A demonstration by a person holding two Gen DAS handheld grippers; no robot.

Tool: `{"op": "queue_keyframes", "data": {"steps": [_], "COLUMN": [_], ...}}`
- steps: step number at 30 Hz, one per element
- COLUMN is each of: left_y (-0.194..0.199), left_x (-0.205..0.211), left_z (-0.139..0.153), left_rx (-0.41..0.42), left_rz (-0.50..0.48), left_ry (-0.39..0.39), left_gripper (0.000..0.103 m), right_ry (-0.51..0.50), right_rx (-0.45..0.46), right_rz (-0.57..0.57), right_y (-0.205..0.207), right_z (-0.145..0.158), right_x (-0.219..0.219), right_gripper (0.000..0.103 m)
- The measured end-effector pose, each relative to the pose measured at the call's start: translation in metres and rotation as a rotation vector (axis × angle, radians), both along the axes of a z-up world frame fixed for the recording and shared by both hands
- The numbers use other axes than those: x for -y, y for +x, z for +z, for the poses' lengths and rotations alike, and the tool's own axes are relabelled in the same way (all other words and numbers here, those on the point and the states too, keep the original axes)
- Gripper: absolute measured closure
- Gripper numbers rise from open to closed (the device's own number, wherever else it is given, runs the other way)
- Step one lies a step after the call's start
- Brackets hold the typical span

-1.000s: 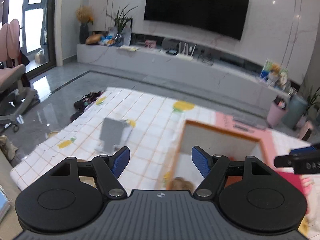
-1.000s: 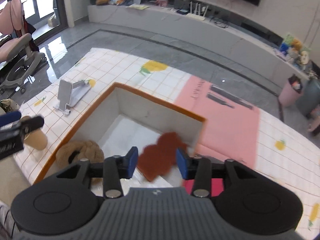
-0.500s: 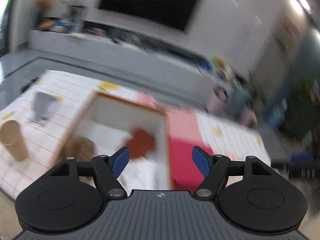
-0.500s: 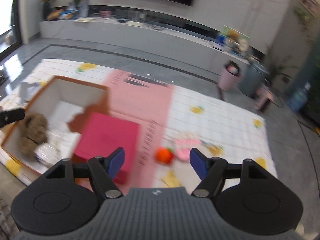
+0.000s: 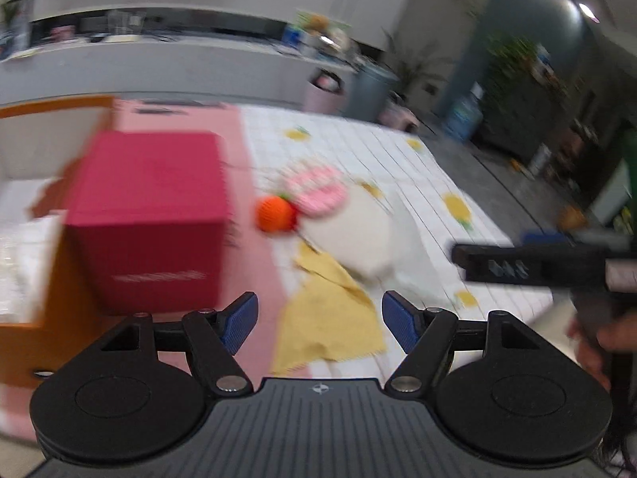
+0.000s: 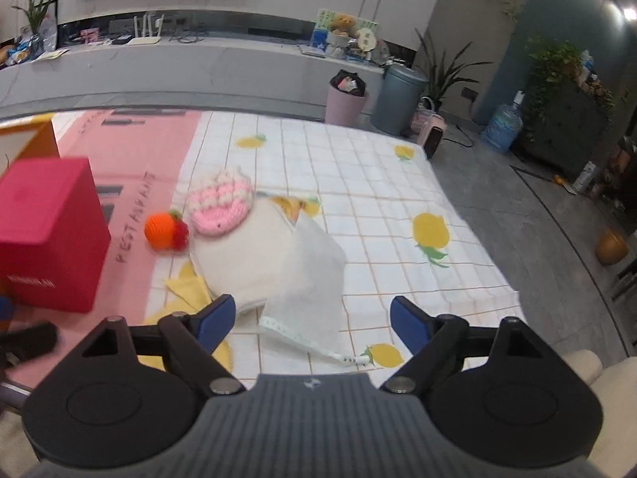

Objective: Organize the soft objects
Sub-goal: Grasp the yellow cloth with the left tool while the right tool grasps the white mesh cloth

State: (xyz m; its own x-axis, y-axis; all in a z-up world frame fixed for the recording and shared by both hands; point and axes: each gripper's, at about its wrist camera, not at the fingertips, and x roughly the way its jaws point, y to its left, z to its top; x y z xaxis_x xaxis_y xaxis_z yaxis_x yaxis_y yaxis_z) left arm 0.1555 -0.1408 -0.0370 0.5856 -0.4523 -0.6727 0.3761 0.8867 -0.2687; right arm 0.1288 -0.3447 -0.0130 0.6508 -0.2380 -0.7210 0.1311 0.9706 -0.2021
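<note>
Far left: an orange-rimmed white box point(image 5: 47, 135), only partly in view, open at the top, contents too blurred to name. Just right of it, touching or nearly so: a magenta cardboard box point(image 6: 43, 235), upright on the pink panel of the mat point(image 6: 350, 183). Farther right, on the pink panel's edge: a small orange crocheted fruit point(image 6: 159, 232) with a red and green bit at its side, resting just beside a pink-and-cream crocheted piece point(image 6: 219, 207). Under and right of that piece: a white folded cloth point(image 6: 274, 259), lying over a yellow cloth point(image 5: 330, 318) whose corners stuck out at the near left. At the white cloth's near edge: a pale measuring tape point(image 6: 314, 344), trailing rightward across the checked, lemon-printed part of the mat. Beyond the mat's far right corner, on the grey floor: a pink bin point(image 6: 345, 97) and a grey lidded bin point(image 6: 400, 97), side by side.

Left gripper point(image 5: 320, 316): spread wide, nothing between the blue pads, hovering above the yellow cloth, view smeared by motion. Right gripper point(image 6: 310, 318): jaws opening, wide apart, nothing held, poised above the near edge of the white cloth and the tape; seen in the left view as a dark bar at the right with a hand point(image 5: 597, 342) on its handle.
</note>
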Motion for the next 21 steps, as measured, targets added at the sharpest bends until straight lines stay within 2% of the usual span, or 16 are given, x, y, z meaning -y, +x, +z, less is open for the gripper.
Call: {"op": "queue_keyframes", "data": {"steps": [1,3,6,8,11,13,15,21], "left_y": [0.000,-0.001,-0.003,0.003,0.012,0.011,0.008,-0.008], "left_x": [0.009,0.028,0.045,0.053,0.059,0.058,0.062,0.085], "left_z": [-0.007,-0.019,-0.029,-0.037,-0.045,-0.049,-0.053,-0.068], "left_rx": [0.006,0.041,0.114,0.112,0.113,0.149,0.185,0.255], "left_rz": [-0.018,-0.029,-0.042,-0.037,-0.053,-0.061,-0.078,-0.246], "left_ry": [0.030,0.113,0.170,0.216,0.211,0.172,0.156,0.245], "left_gripper": [0.019,0.019,0.019,0.019,0.019,0.015,0.015,0.009], "right_ry": [0.024,0.117,0.214,0.246,0.294,0.365,0.395,0.366], "right_rx": [-0.011,-0.067,-0.064,-0.072,-0.099,-0.123,-0.136,-0.154], "right_rz": [-0.006,0.002,-0.048,-0.062,-0.101,-0.137,-0.171,-0.144], "right_y": [0.005,0.021,0.036,0.050,0.066,0.073,0.077,0.095], "right_z": [-0.007,-0.022,-0.042,-0.056,-0.075,-0.086,-0.094,-0.101], "right_x": [0.008,0.022,0.044,0.054,0.067,0.077,0.081,0.080], "right_gripper": [0.009,0.007,0.006,0.006,0.006,0.006,0.006,0.006]}}
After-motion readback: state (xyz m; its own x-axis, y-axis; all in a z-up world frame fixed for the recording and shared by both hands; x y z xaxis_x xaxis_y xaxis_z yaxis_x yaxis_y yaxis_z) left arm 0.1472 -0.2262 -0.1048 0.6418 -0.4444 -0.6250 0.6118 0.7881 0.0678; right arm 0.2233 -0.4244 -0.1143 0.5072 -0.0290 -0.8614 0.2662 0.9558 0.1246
